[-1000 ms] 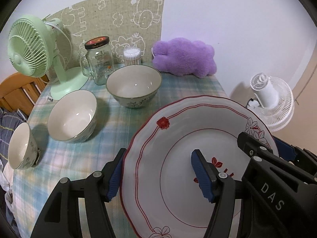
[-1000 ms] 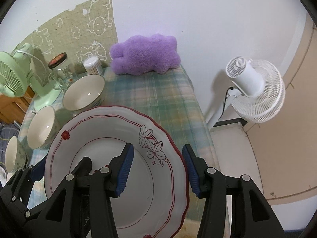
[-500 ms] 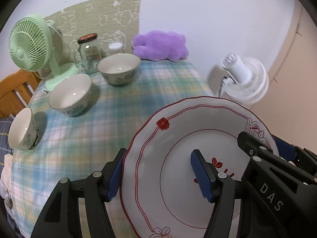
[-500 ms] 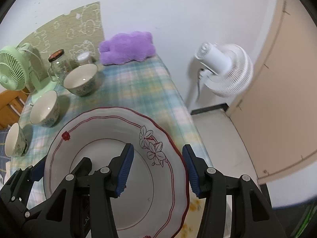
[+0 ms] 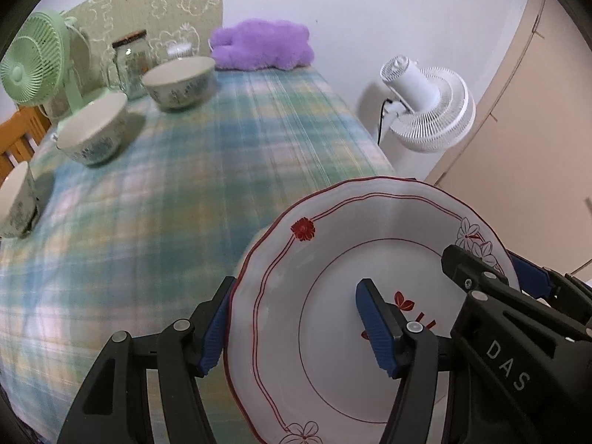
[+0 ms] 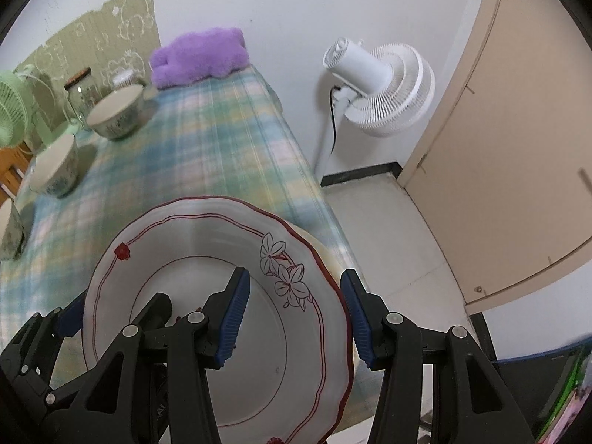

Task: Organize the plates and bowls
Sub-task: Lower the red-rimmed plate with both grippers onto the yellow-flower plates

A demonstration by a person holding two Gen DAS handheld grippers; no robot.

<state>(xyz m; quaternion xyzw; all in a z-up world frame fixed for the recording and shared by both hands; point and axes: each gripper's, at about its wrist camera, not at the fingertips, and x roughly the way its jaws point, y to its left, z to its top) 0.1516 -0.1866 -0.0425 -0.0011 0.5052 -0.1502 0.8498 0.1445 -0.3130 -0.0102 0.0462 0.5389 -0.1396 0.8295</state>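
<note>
Here, one large white ceramic plate with a scalloped red-lined rim and flower prints (image 5: pixel 325 296) is carried between two grippers above the near end of a counter covered in a blue, green and yellow plaid cloth (image 5: pixel 207 170). The left gripper (image 5: pixel 292 329) has its two blue-padded fingers astride the plate's left rim, one pad at the outer edge and one over the inner well, gripping it. The right gripper (image 6: pixel 294 318) straddles the opposite rim in the same way, with the rim and two outlined flowers between its pads, also gripping the plate. In the right wrist view, the edge of a second pale dish shows just beneath the plate's far right side; what it is cannot be told.

Three white ceramic bowls with blue-green patterns on their outsides stand on the counter, well apart from the plate. The first bowl (image 5: pixel 179 81) sits near the far end. The second bowl (image 5: pixel 92 129) is to its left and nearer. The third bowl (image 5: pixel 14 199) is at the left edge, partly cut off.

At the far end are one clear glass jar with a dark lid (image 5: pixel 129 63), one small clear container of white items (image 5: pixel 179 48), one purple plush toy (image 5: pixel 262 44) and one mint-green desk fan (image 5: pixel 33 63). One white standing fan (image 6: pixel 381 92) is on the floor beside the counter, near a beige door (image 6: pixel 518 148).
</note>
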